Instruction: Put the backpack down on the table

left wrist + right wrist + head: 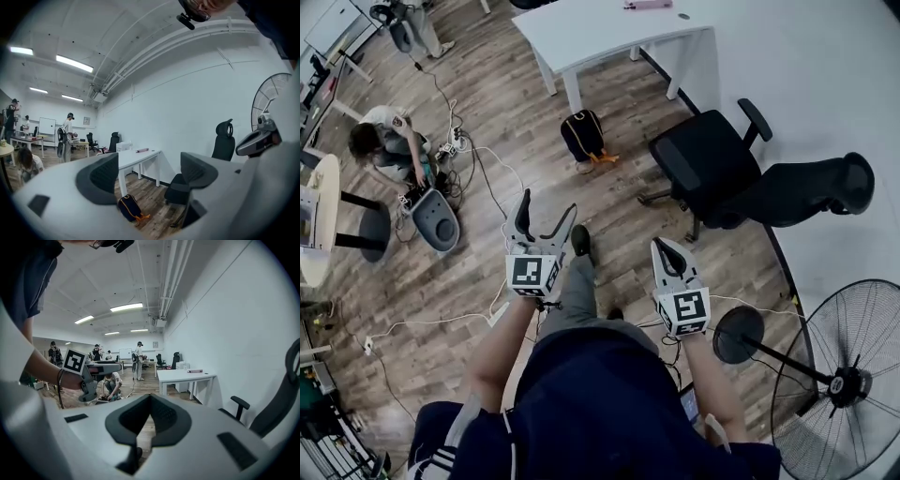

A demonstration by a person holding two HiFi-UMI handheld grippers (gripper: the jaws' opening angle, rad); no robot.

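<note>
A dark backpack [582, 134] with orange trim stands on the wooden floor, just in front of a white table [609, 28]. Both grippers are held out over the floor, well short of it. My left gripper [546, 214] is open and holds nothing; the left gripper view shows the backpack [129, 207] low down, far off between the spread jaws of that gripper [150, 171], with the table [136, 158] behind it. My right gripper [667, 248] is shut on nothing; in the right gripper view the tips of the gripper [149, 399] meet, and the table [185, 376] lies far ahead.
A black office chair [712, 169] stands right of the backpack. A floor fan [853, 375] is at the near right. A person [389, 141] crouches at the left among cables, beside a grey device [436, 220] and a round table [319, 216].
</note>
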